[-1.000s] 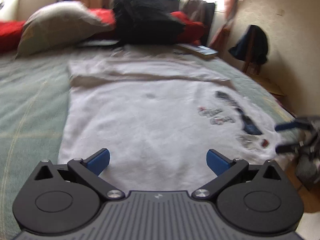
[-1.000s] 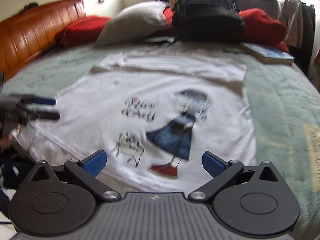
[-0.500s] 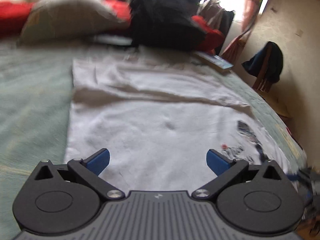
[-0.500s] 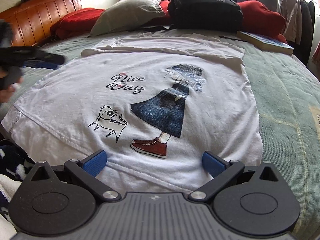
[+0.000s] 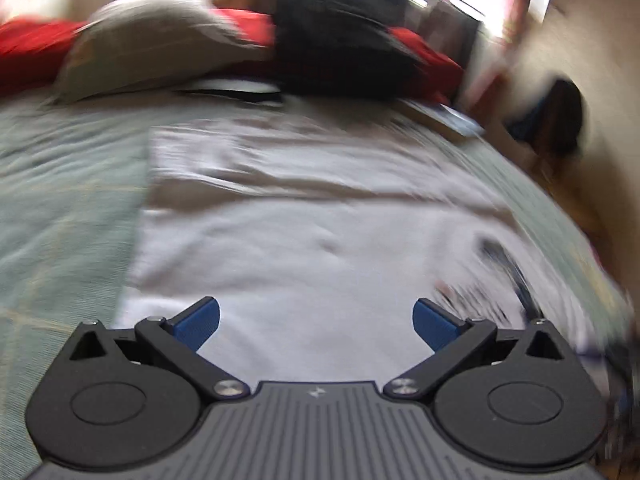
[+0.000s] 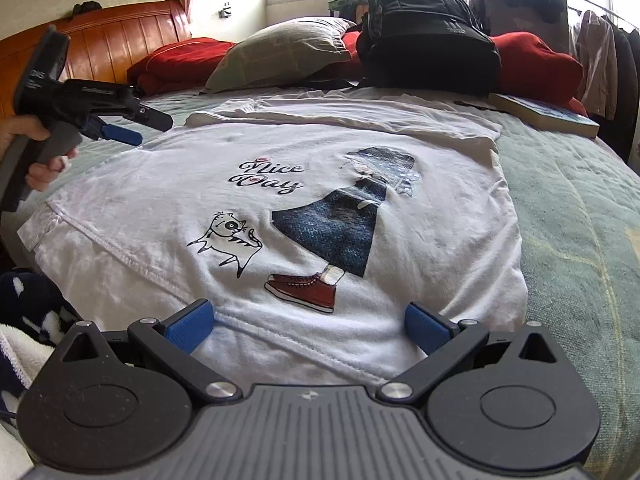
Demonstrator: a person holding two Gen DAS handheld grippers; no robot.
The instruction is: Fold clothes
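Observation:
A white T-shirt (image 6: 420, 152) with a "Nice Day" print lies spread flat on the green bedspread (image 6: 580, 208); its far part is folded over. The right gripper (image 6: 307, 326) hovers open just above the shirt's near hem, nothing between its blue pads. In the blurred left wrist view the same shirt (image 5: 312, 248) fills the middle, and the left gripper (image 5: 316, 322) is open over its near edge. That left gripper (image 6: 132, 128) also shows in the right wrist view, held by a hand (image 6: 36, 152) above the shirt's left side.
At the head of the bed sit a grey pillow (image 6: 280, 52), red cushions (image 6: 532, 68) and a black backpack (image 6: 428, 40). A book (image 6: 544, 114) lies at the far right. A wooden headboard (image 6: 116, 44) stands left. Dark patterned cloth (image 6: 32, 308) hangs at the near left edge.
The left gripper has risen and swung forward over the shirt's left side. The right gripper has dropped closer to the near hem. Both stay open.

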